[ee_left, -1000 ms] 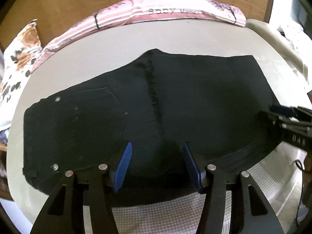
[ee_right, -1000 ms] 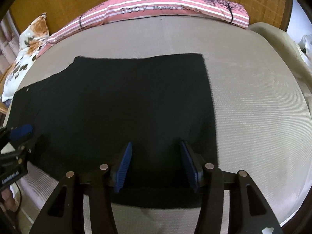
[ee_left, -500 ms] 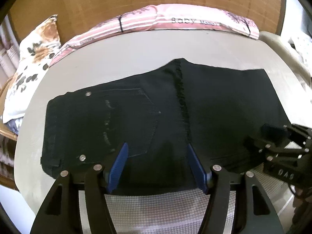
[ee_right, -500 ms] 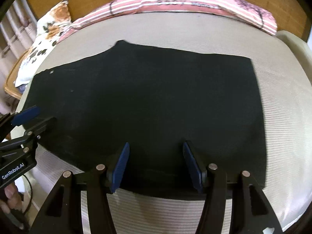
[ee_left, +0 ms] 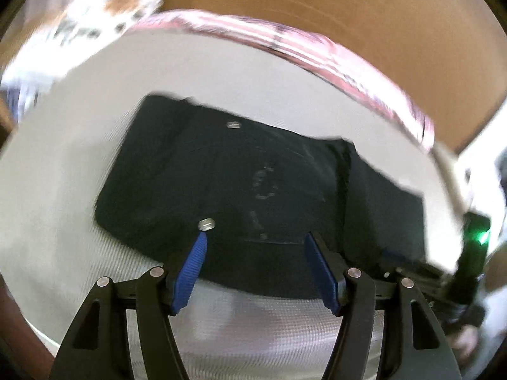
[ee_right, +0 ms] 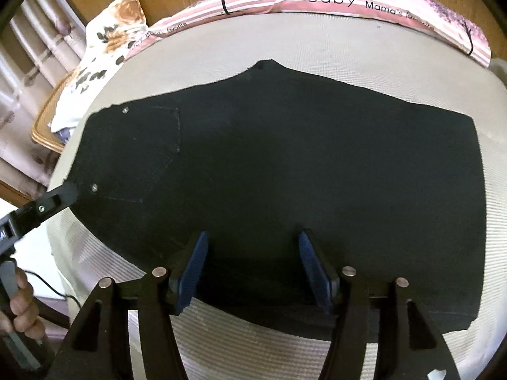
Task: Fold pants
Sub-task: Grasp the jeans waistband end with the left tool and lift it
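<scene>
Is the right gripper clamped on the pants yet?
No, in the right wrist view the right gripper has its blue pads spread wide, with the black pants lying flat on the bed.

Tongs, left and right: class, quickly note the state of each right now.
Left tongs: open, holding nothing, above the near edge of the folded black denim pants.
Right tongs: open, empty, over the same pants.
</scene>
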The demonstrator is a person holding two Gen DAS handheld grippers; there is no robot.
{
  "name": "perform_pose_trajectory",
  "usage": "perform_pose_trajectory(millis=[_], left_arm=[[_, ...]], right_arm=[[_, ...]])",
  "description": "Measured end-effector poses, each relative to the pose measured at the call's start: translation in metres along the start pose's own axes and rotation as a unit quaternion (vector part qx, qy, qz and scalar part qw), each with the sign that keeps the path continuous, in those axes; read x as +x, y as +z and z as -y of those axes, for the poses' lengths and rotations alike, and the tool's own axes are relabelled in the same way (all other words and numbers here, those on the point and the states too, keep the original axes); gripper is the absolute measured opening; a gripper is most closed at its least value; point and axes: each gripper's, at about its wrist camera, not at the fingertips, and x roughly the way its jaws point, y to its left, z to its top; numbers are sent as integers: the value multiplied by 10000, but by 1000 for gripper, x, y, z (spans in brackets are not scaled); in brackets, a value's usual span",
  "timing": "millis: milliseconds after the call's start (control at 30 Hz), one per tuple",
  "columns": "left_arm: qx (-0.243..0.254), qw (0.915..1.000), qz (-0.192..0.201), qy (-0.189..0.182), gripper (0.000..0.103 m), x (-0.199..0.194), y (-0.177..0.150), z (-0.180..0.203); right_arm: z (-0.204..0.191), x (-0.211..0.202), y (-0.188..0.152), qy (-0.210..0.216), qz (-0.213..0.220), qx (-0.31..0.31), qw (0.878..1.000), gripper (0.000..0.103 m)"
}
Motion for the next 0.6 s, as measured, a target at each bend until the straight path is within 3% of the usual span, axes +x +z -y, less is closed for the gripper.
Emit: perform_pose_trajectory(millis=[67, 200, 500, 600], left_arm=[[-680, 9971, 65, -321, 65, -7, -1, -32], [-1526, 9864, 165, -585, 65, -13, -7, -74], [-2638, 9553, 5, -1337, 65, 9, -26, -116], [-2740, 9535, -10, -1256, 65, 14, -26, -125]], right_arm=[[0, -1, 2, 94, -16, 63, 9999, 59], [2, -4, 6, 278, -16, 182, 9994, 64], [2, -11, 11, 351, 55, 261, 9990, 66], [2, -11, 12, 345, 31, 265, 9990, 66]])
